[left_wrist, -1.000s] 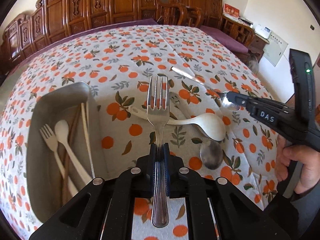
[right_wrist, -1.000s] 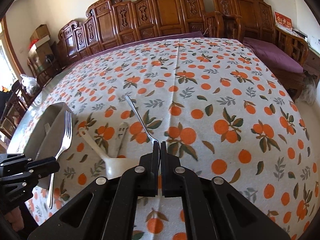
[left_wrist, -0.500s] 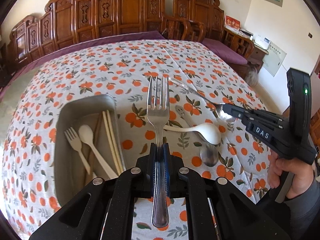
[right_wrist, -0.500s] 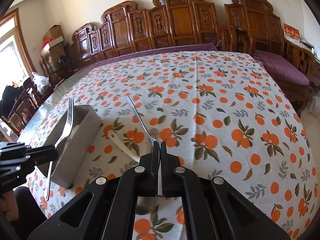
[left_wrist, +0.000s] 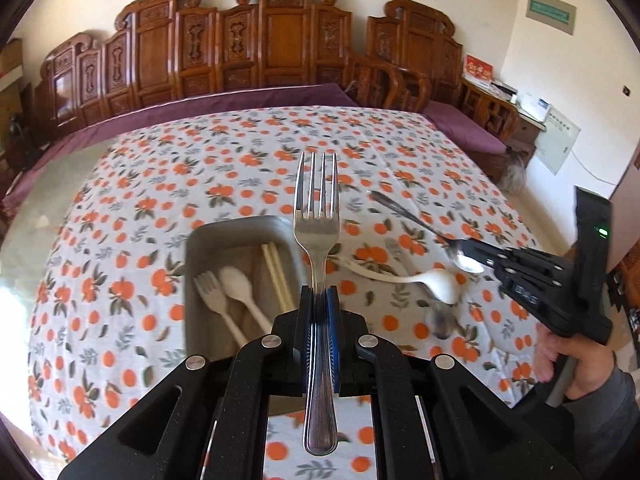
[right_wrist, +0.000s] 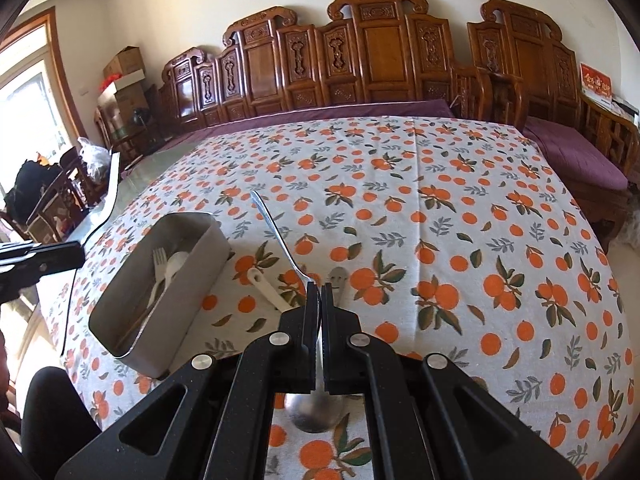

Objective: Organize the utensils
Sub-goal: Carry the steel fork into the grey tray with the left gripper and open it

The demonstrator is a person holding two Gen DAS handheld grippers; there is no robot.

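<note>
My left gripper is shut on a metal fork, tines pointing forward, held above the table near the grey utensil tray. The tray holds a white plastic fork, a white plastic spoon and chopsticks. My right gripper is shut on a metal spoon, handle pointing forward, bowl under the jaws. It also shows in the left wrist view. A white ladle spoon and another metal spoon lie on the cloth.
The table has an orange-print cloth. The tray sits left of my right gripper. Carved wooden chairs line the far side. A bare glass strip edges the table's left.
Both grippers have risen and pulled back with their utensils. The tray now lies more under and ahead of the left gripper.
</note>
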